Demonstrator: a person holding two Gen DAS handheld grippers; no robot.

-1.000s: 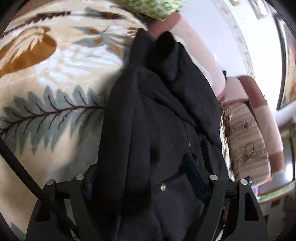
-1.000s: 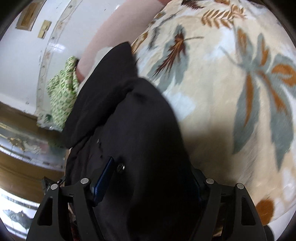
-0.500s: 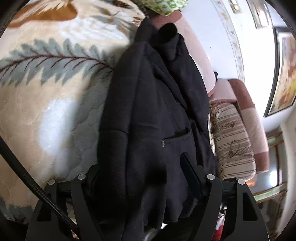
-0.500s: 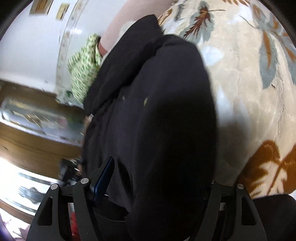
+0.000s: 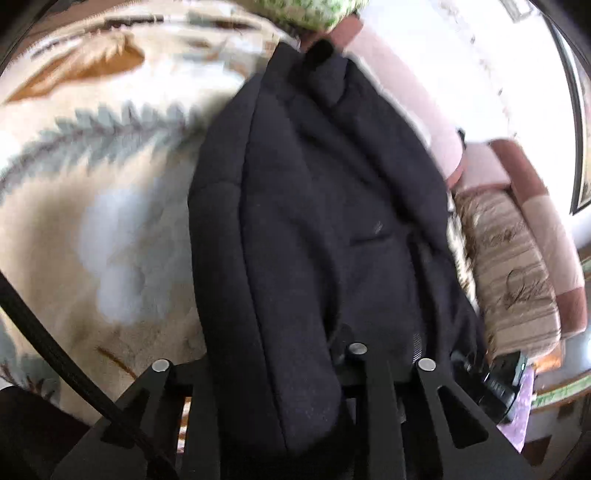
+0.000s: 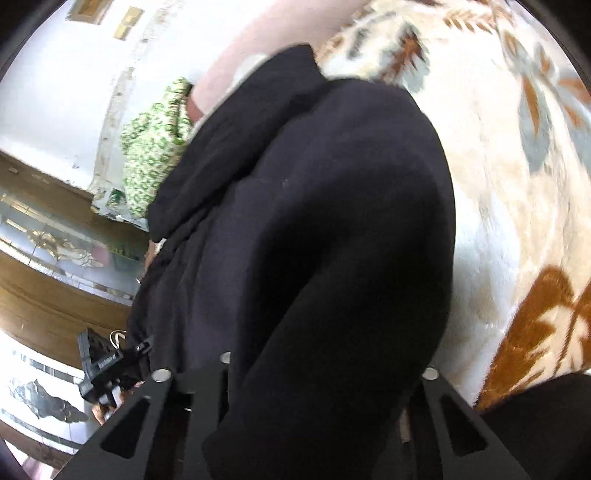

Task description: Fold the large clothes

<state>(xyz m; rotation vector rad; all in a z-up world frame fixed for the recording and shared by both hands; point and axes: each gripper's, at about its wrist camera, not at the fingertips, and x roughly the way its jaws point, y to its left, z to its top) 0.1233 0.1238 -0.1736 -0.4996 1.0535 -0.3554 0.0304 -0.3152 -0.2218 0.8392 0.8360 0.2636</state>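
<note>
- Black jacket [image 5: 317,229] stretches ahead of both your tools, lying over the leaf-patterned blanket [image 5: 110,229].
- Your left gripper [image 5: 291,365] pinches the jacket's near edge between its fingers.
- Your right gripper [image 6: 325,373] likewise clamps the dark fabric, blanket to its right.

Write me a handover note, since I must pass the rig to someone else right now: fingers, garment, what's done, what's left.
Left gripper: shut on the black coat near its lower edge.
Right gripper: shut on the same coat; left gripper shows at its left.
Coat: lengthwise on the leaf-print blanket, collar end toward the green patterned cloth.
Done: coat looks narrowed lengthwise.
Left: probably carry the held end toward the collar, release, tidy.
</note>
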